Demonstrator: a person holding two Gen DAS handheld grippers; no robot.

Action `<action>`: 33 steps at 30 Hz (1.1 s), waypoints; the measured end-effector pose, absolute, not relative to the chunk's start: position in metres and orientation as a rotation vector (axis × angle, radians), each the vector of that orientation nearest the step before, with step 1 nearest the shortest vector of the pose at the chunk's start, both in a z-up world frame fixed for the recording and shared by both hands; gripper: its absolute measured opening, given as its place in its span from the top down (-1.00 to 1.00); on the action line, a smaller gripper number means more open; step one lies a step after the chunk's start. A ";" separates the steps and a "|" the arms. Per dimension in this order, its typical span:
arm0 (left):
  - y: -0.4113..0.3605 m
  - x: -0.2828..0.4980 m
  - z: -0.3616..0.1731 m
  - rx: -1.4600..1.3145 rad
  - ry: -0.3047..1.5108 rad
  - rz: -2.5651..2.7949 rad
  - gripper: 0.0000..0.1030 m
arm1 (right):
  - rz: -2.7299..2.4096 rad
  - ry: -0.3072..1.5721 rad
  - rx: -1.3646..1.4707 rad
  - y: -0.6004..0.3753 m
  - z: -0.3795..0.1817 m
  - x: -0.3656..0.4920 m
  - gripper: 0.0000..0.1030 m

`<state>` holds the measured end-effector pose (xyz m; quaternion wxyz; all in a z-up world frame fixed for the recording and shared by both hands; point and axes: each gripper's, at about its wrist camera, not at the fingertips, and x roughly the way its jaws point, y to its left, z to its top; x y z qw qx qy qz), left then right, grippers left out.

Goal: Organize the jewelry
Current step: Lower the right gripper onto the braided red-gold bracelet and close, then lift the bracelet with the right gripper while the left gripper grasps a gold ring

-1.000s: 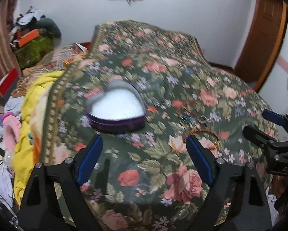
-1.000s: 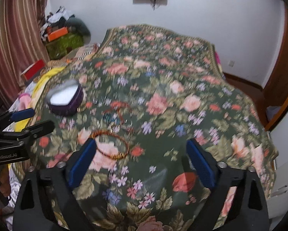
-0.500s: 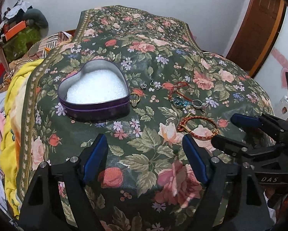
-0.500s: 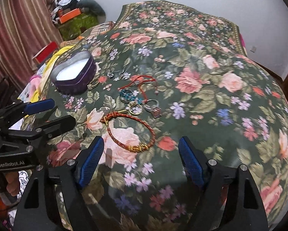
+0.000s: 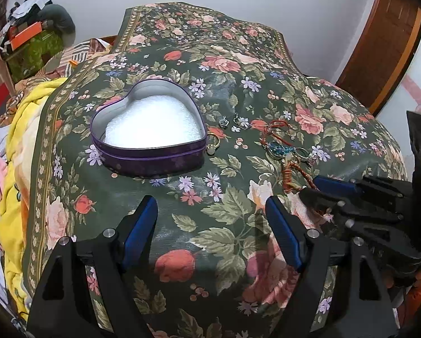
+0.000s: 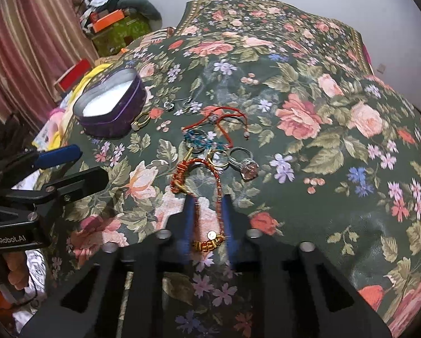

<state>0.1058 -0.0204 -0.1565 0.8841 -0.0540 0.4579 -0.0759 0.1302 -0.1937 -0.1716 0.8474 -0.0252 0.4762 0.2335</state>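
Observation:
A purple heart-shaped tin [image 5: 147, 129] with white foam lining stands open on the floral bedspread [image 5: 224, 64]; it also shows in the right wrist view [image 6: 112, 107]. Loose jewelry lies right of it: a gold ring [image 6: 139, 121], silver earrings [image 6: 179, 102], a red cord [image 6: 224, 118], a blue bead piece [image 6: 197, 139], rings [image 6: 233, 160]. My right gripper [image 6: 208, 219] has narrowed around the near end of a red-and-gold braided bracelet [image 6: 210, 186], squeezing it into a narrow loop. My left gripper [image 5: 212, 231] is open and empty, in front of the tin.
A yellow blanket [image 5: 21, 129] and pink things hang at the bed's left edge. Clutter with an orange box [image 5: 23, 38] is piled at the far left by a striped curtain [image 6: 27, 33]. A wooden door [image 5: 379, 48] stands at the right.
My right gripper has dropped onto the braided bracelet and its fingers have closed in around it. The left gripper has moved a little closer to the tin.

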 end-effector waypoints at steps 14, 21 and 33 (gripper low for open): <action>-0.061 0.120 -0.157 -0.101 0.996 -0.255 -0.50 | 0.414 0.898 0.122 -0.256 -0.138 0.128 0.82; -0.103 0.139 -0.165 -0.051 1.020 -0.339 0.07 | 0.367 0.850 0.139 -0.280 -0.128 0.133 0.82; -0.130 0.166 -0.172 0.082 1.013 -0.351 0.62 | 0.390 0.837 0.171 -0.288 -0.130 0.136 0.82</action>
